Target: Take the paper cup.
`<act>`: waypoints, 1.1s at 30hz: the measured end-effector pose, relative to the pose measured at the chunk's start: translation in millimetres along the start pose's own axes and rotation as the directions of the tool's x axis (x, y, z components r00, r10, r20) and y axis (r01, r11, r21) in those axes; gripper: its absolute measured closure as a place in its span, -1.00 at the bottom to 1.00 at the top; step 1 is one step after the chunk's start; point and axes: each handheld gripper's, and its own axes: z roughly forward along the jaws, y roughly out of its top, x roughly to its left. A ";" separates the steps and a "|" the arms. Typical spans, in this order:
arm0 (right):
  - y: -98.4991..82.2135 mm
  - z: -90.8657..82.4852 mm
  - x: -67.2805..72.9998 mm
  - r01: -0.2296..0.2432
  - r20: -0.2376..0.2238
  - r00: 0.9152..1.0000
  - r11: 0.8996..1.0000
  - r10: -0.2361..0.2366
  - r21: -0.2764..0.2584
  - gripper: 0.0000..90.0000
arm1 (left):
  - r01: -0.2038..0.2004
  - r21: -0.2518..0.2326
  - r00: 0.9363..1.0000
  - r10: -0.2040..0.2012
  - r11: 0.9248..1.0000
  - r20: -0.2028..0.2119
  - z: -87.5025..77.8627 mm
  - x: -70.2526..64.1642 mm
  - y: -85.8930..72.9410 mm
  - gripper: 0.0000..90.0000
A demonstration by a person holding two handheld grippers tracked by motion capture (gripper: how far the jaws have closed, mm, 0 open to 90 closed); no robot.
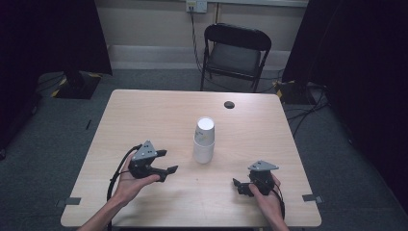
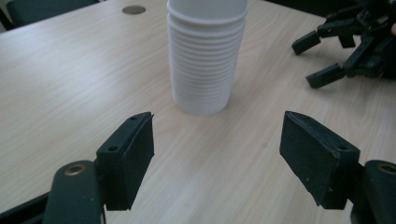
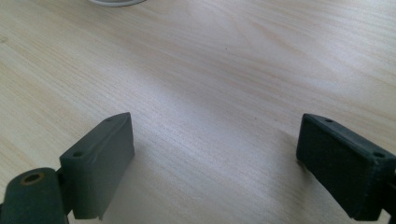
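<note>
Stack of white paper cups standing on a wooden counter between two spread hand-held grippers.

The stack of cups (image 1: pixel 204 140) stands upright near the middle of the counter (image 1: pixel 144 115). The left hand-held gripper (image 1: pixel 163 162) sits just to its left, jaws wide apart and aimed at the stack (image 2: pixel 205 56), touching nothing. The right hand-held gripper (image 1: pixel 240 185) rests lower on the right, jaws likewise parted over bare wood. A black folding chair (image 1: pixel 235 53) stands beyond the counter.
</note>
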 end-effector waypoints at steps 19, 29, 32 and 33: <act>0.0 0.0 0.0 0.000 0.000 1.000 1.000 0.000 0.000 -0.76 | -0.088 -0.062 0.995 0.090 0.994 0.035 24.0 -11.1 48.7 -0.65; 0.0 0.0 0.1 0.000 0.000 1.000 1.000 0.000 0.000 -0.76 | -0.096 -0.089 0.995 0.095 0.991 -0.012 28.7 4.7 67.7 -0.65; 0.0 0.0 0.1 0.000 0.000 1.000 1.000 0.000 0.000 -0.76 | -0.071 -0.115 0.997 0.070 0.991 -0.018 30.9 11.7 71.2 -0.65; 0.0 0.0 0.0 0.001 0.000 1.000 1.000 -0.001 0.000 -0.76 | -0.070 -0.117 0.997 0.068 0.991 -0.019 32.7 13.7 72.5 -0.65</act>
